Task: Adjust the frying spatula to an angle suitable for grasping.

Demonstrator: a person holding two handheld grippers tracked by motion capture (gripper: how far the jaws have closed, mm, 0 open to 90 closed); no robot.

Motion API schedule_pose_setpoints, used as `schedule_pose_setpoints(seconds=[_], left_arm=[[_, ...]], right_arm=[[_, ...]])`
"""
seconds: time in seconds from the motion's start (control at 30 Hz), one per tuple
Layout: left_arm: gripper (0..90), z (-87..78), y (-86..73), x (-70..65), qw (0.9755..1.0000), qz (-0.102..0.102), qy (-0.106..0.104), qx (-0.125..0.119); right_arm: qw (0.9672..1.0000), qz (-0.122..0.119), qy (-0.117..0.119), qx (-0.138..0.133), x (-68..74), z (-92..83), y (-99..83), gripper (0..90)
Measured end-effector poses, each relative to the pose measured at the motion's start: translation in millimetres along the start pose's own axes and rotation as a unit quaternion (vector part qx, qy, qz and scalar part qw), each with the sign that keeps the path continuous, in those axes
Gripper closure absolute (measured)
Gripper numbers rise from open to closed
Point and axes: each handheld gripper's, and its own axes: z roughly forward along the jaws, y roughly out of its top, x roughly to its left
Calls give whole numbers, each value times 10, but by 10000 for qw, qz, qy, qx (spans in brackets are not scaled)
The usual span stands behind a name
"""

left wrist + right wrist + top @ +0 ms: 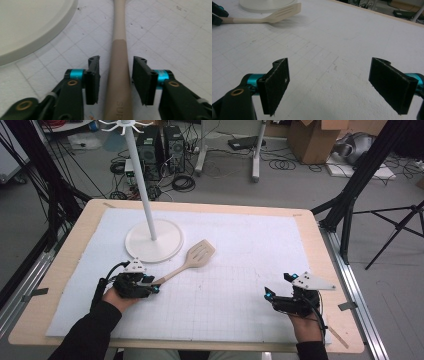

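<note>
From the high view I count one spatula (192, 258), one white stand (153, 240) with a tall pole, and two grippers. The spatula is tan, with slots in its flat end. It lies flat on the white mat (240, 270), and its flat end sits just beside the stand's round base. My left gripper (154, 286) is at the handle end of the spatula. My right gripper (268, 295) rests on the mat, well apart from the spatula, with nothing near its jaws. The mat has thin grid lines and lies on one wooden table (65, 265). Past the table I see a grey floor with many black cables (182, 182), two dark computer boxes (159, 145) and one brown cardboard box (312, 137).

In the left gripper view, the spatula handle (118, 75) runs straight up between the two black jaws. The jaws are part way closed, one on each side of the handle. I see a thin gap on each side, so the pads do not squeeze it yet. The stand's round base (32, 25) is at the top left, near the handle but apart from it.

In the right gripper view, the two jaws stand wide open and hold nothing. Between them is just the white mat (332, 75). Far off at the top left lies the spatula (274, 16), and the left gripper (218, 15) is at its handle end.
</note>
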Motion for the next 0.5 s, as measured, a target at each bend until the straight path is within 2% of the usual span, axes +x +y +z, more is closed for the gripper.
schedule_pose_setpoints(seconds=[0.03,0.07,0.17,0.23,0.4,0.5], left_arm=[[621,-3,-4,4,10000,23,11,-5],[691,-4,-6,5,10000,39,-32,-20],[697,-5,-11,1,9998,181,-39,-27],[703,-4,-15,11,9997,205,-98,-56],[709,-19,-25,19,9991,248,-325,-130],[710,-55,-21,2,9982,268,-466,-266]], right_arm=[[10000,0,0,0,0,0,0,159],[10000,-21,-4,-11,3,4,3,160],[10000,-37,6,-1,5,6,4,161],[10000,-21,1,19,8,7,4,161],[10000,-25,-9,9,2,5,3,162],[10000,-8,-2,22,1,8,2,161]])
